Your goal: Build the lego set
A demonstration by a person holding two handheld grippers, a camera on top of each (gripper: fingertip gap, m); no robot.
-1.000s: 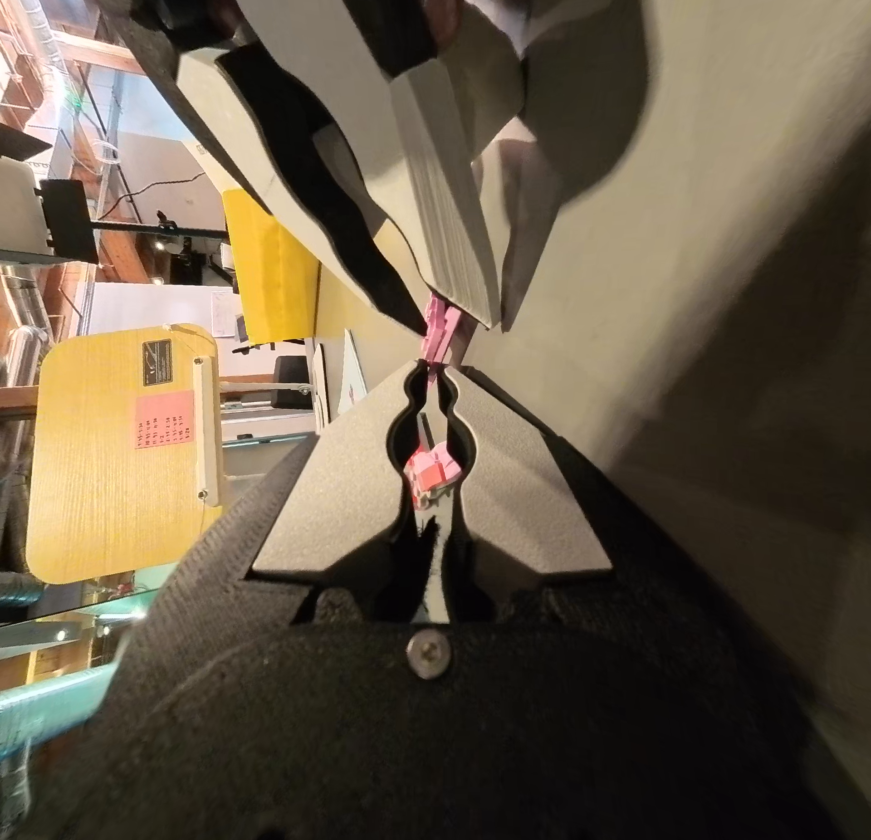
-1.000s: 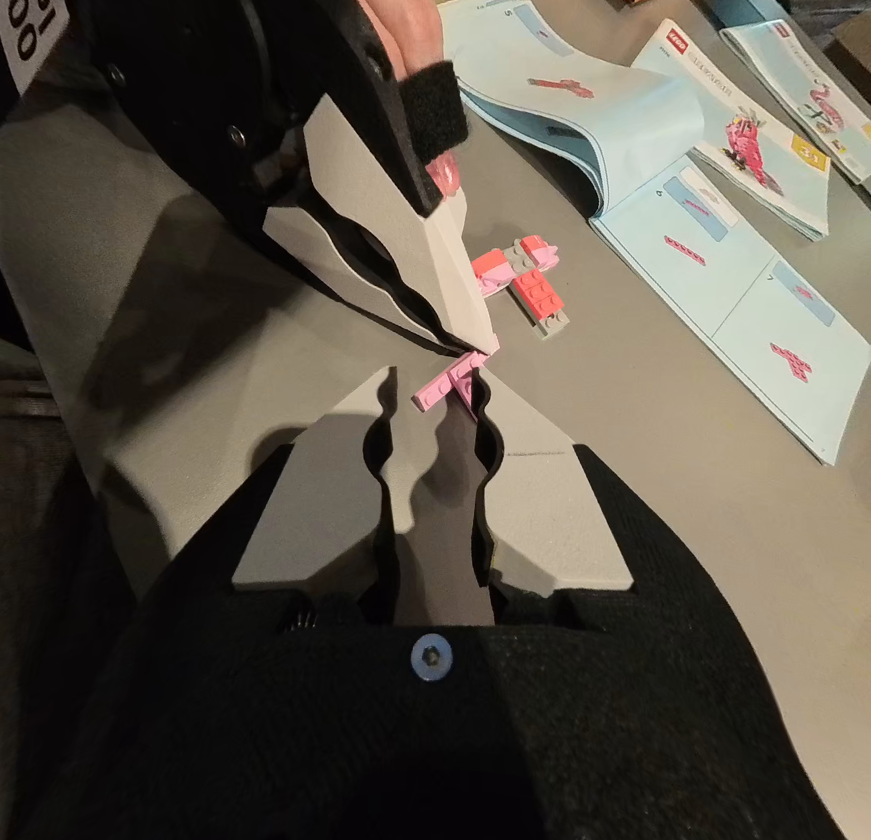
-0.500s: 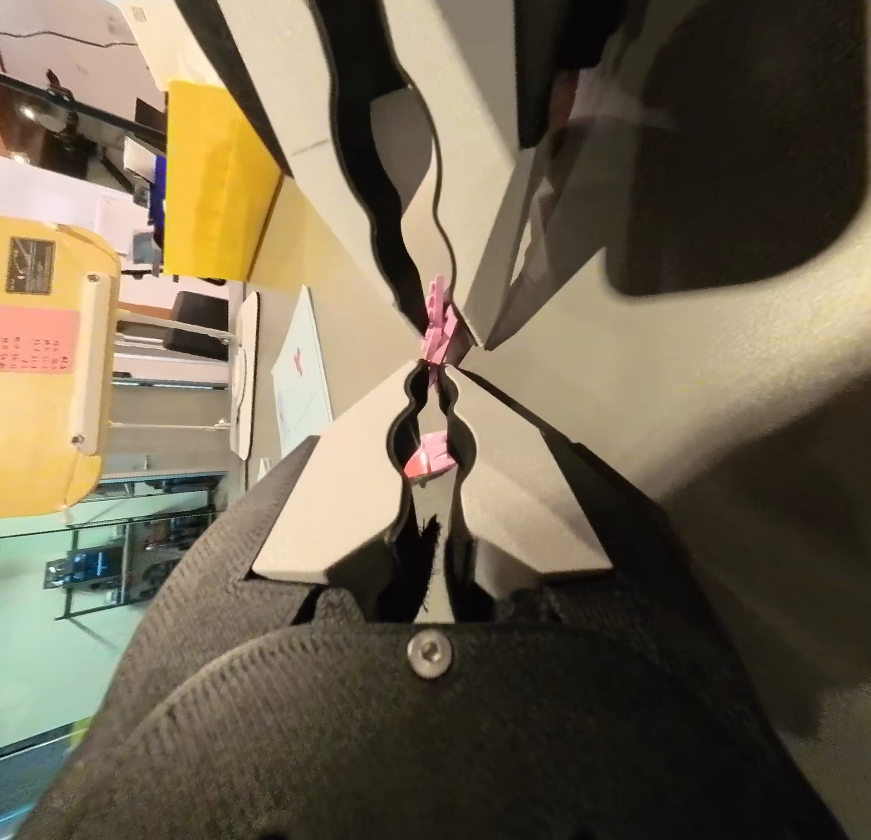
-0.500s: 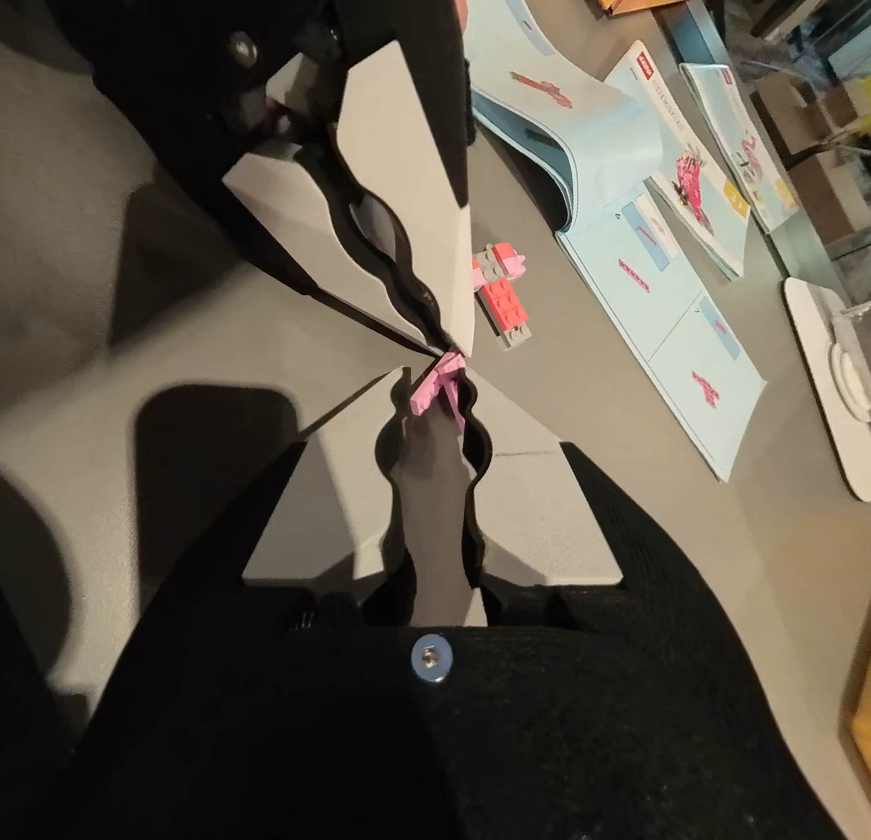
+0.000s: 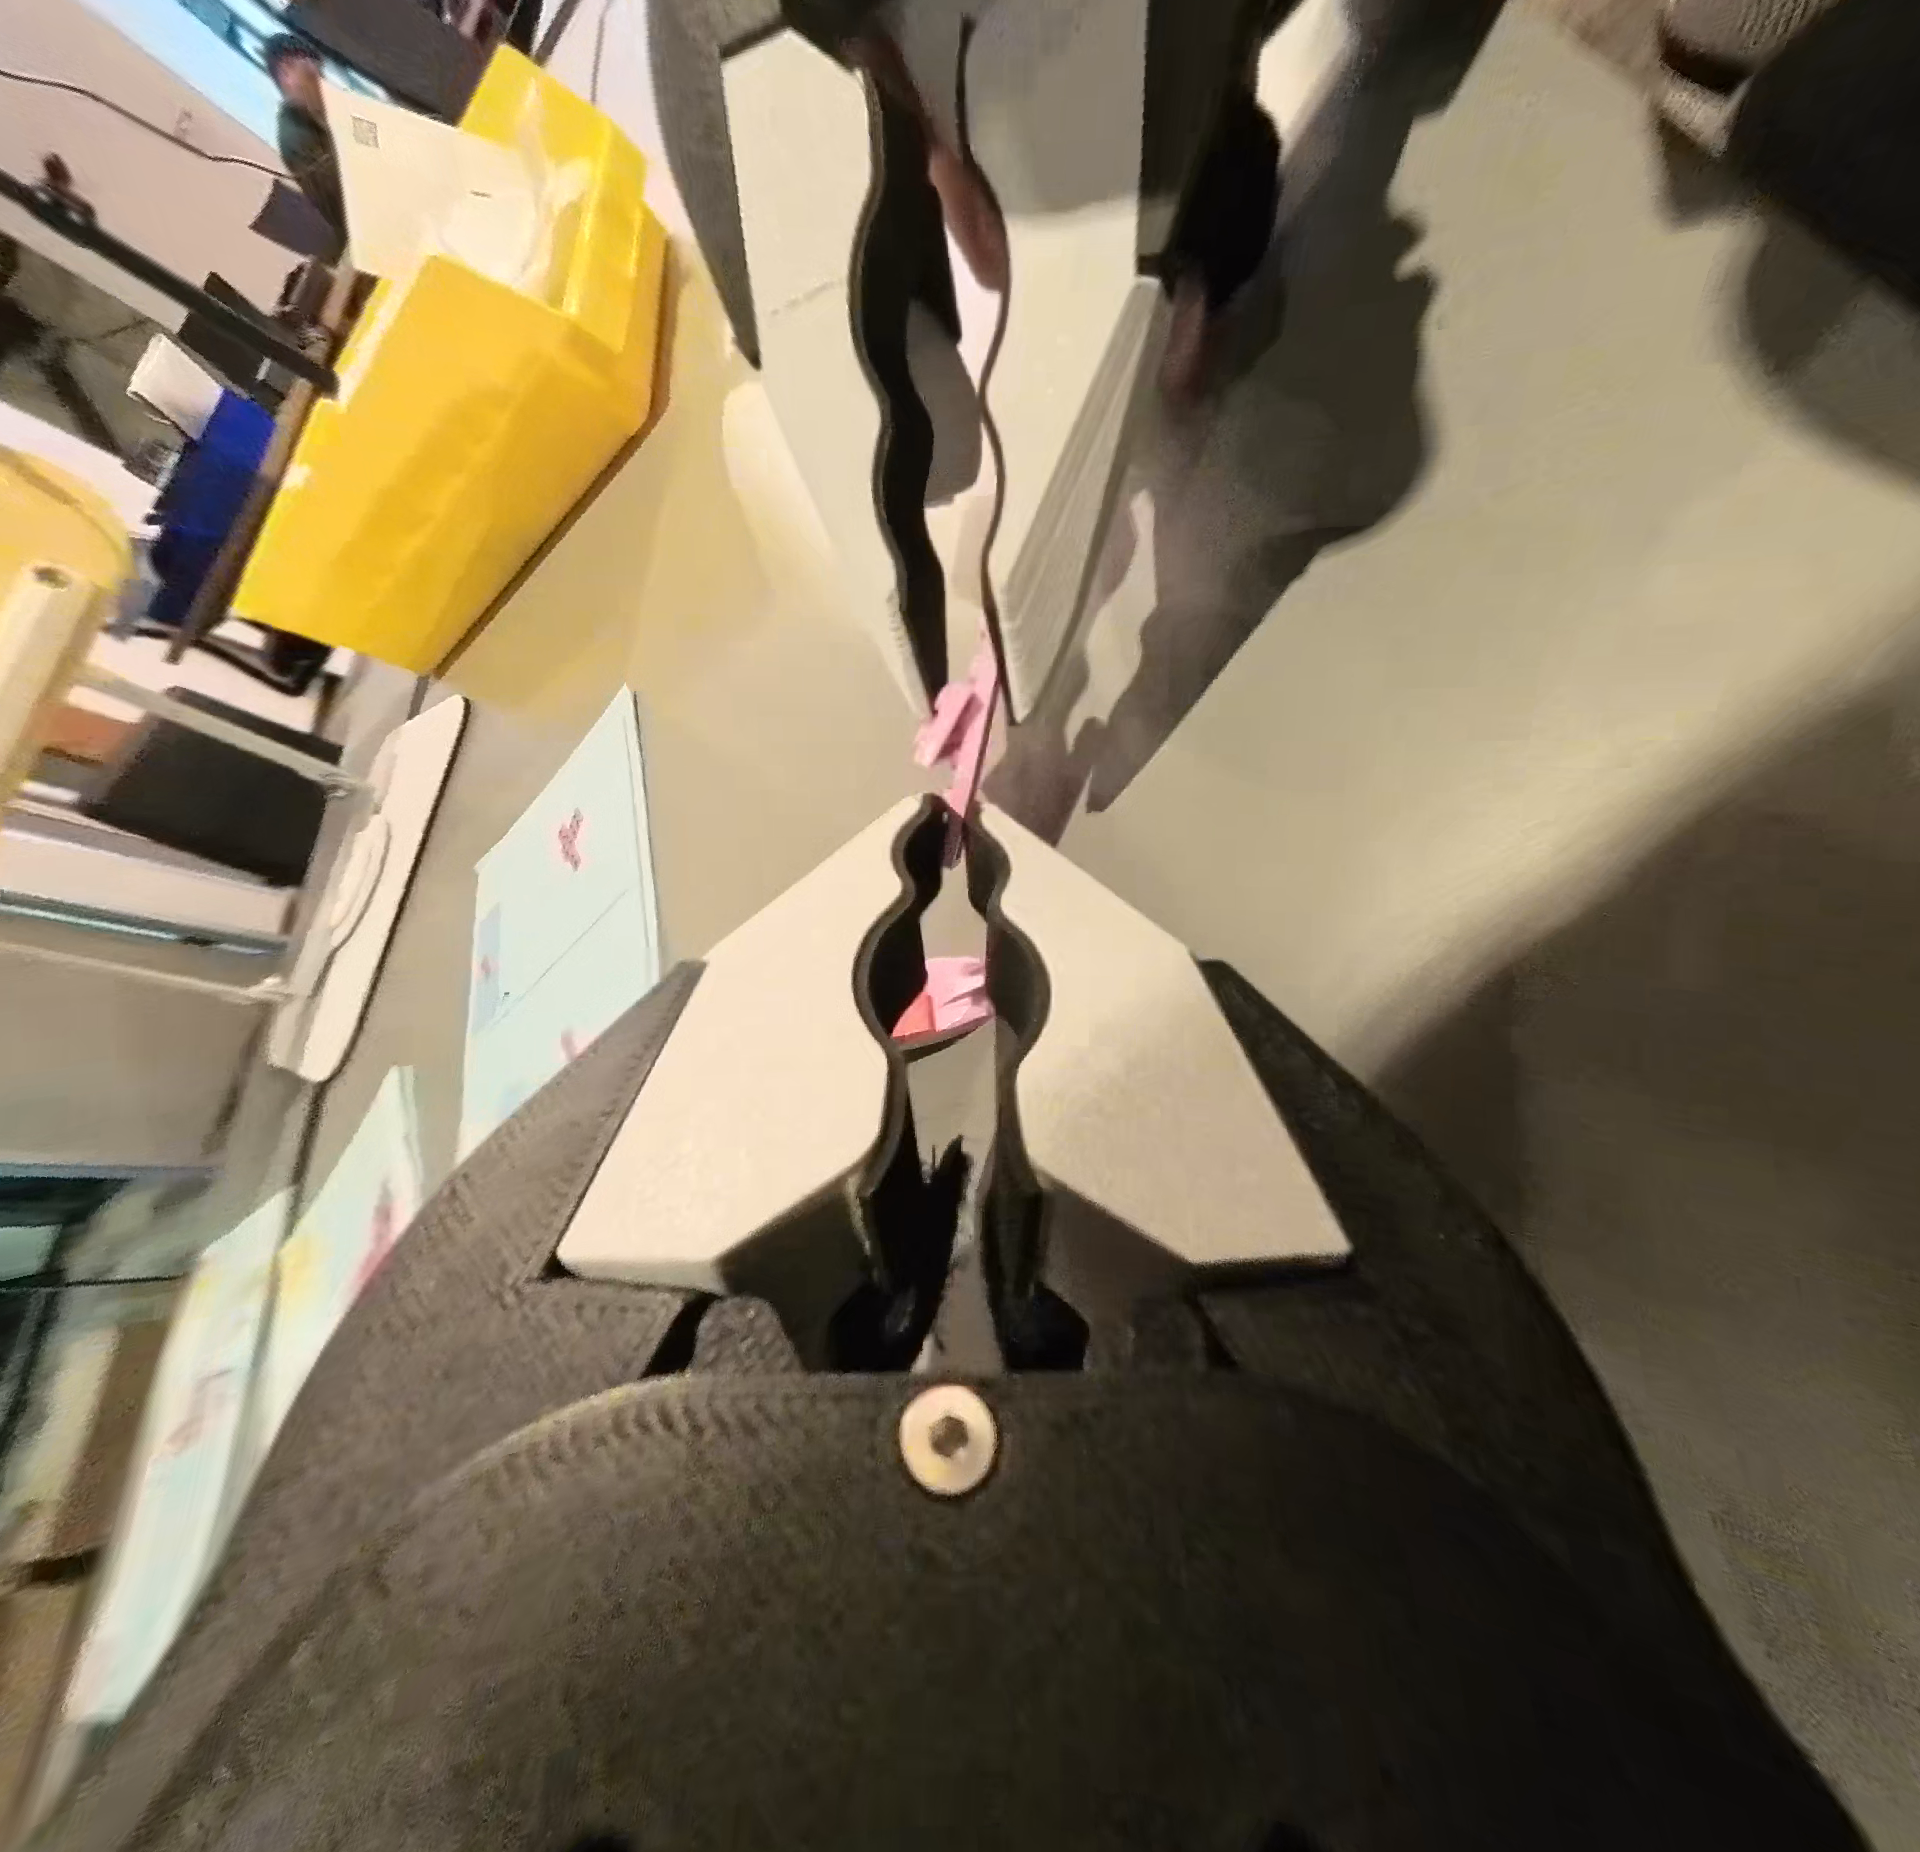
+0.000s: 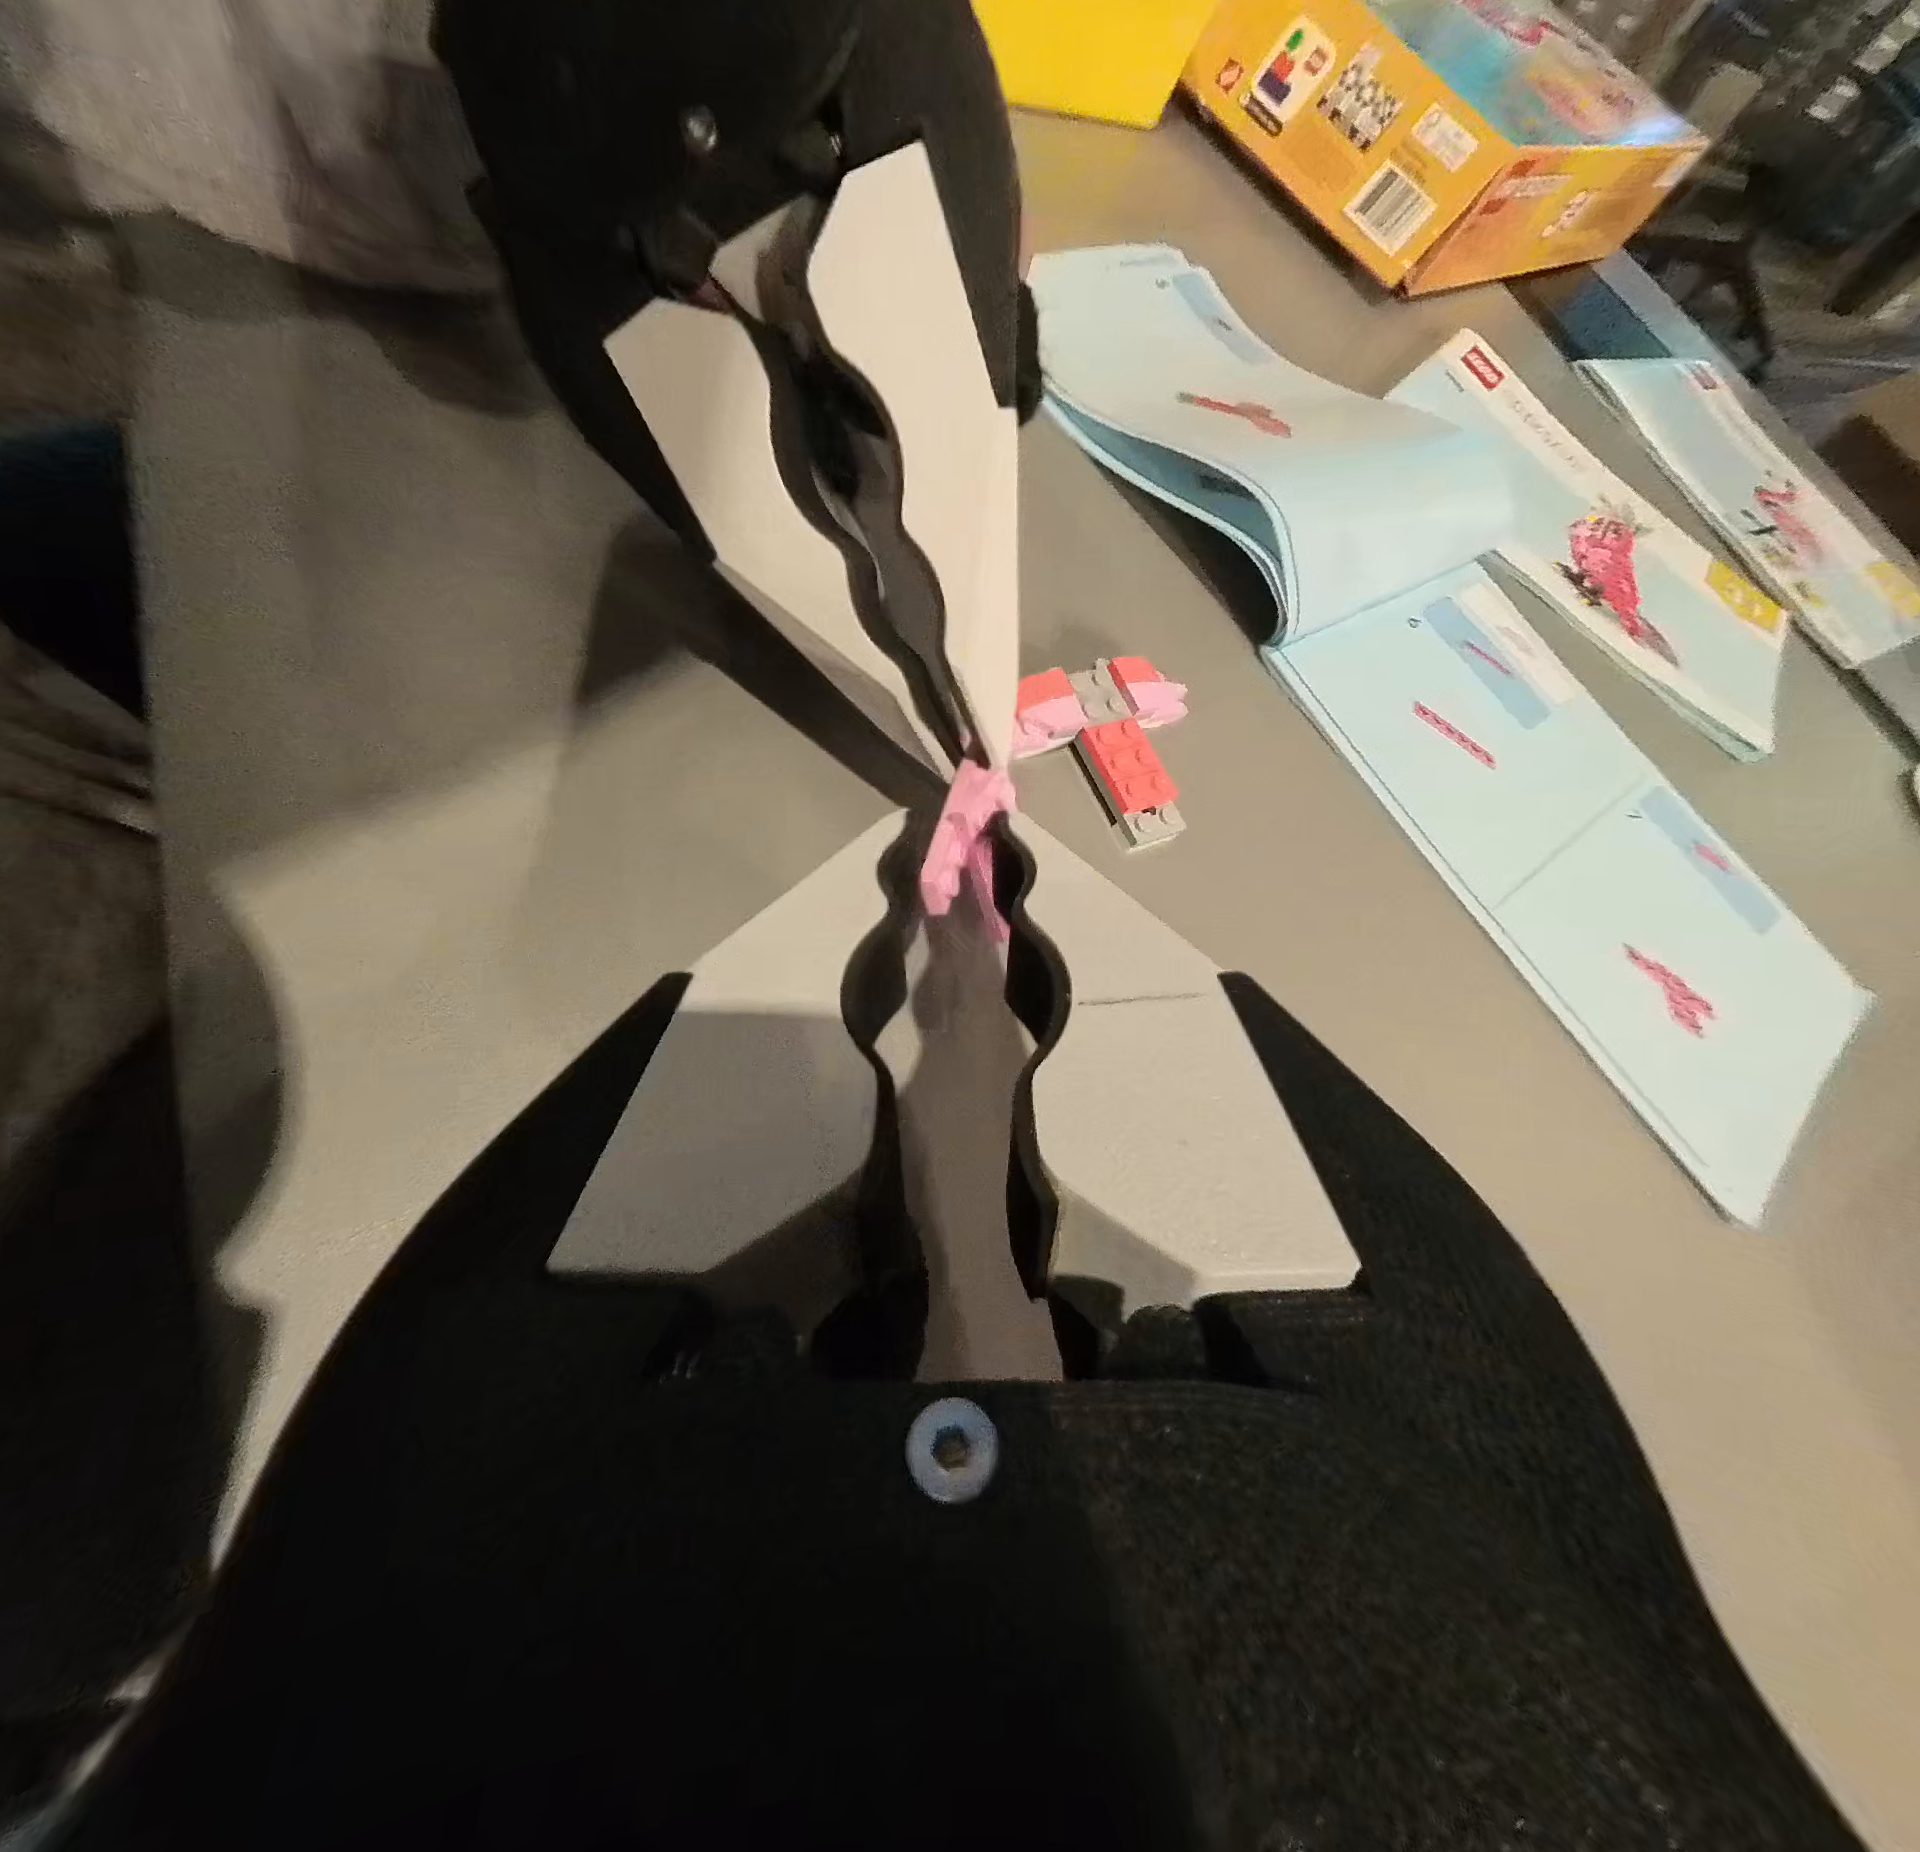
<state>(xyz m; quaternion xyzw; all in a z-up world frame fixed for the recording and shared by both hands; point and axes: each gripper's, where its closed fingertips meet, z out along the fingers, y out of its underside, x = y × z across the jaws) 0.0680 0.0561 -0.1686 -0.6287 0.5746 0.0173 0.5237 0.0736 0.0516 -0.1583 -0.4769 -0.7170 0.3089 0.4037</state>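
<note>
Right wrist view: pink pieces blurred between claws.

Print marks the box and booklets; none legible.

A yellow bin is seen standing on the grey table in the left wrist view, with something white and crumpled inside it. A white flat pad is set at the table's edge beside it. Beyond the table, dark shelving is shown, too blurred to be made out.
</note>
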